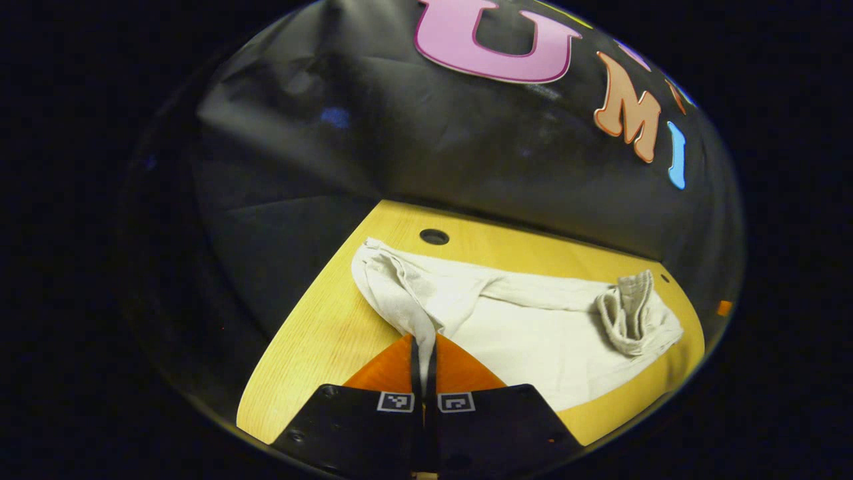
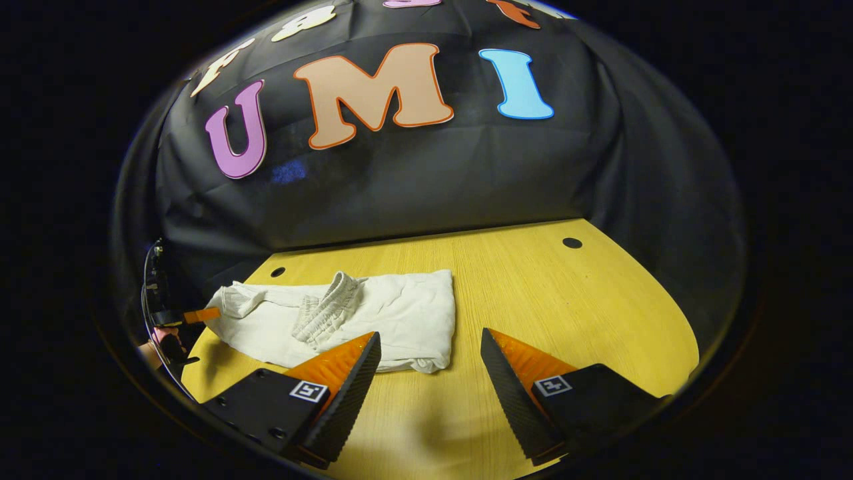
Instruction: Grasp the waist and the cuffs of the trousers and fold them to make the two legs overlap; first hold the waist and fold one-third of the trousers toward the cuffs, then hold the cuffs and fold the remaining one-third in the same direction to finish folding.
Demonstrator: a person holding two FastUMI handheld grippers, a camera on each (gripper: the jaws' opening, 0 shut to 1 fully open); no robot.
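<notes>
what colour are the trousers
Plain off-white, no pattern; the trousers show best in the right gripper view.

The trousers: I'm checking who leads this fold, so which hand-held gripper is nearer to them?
Left. The left hand-held gripper is shut on an edge of the trousers. The right hand-held gripper hangs open just in front of them, not touching.

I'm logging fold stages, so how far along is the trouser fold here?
Done: the trousers lie shortened, the elastic waist folded onto the cloth. In hand: the left gripper is shut on the cuff end; the right gripper hangs open above the table. Left: the last third over.
</notes>
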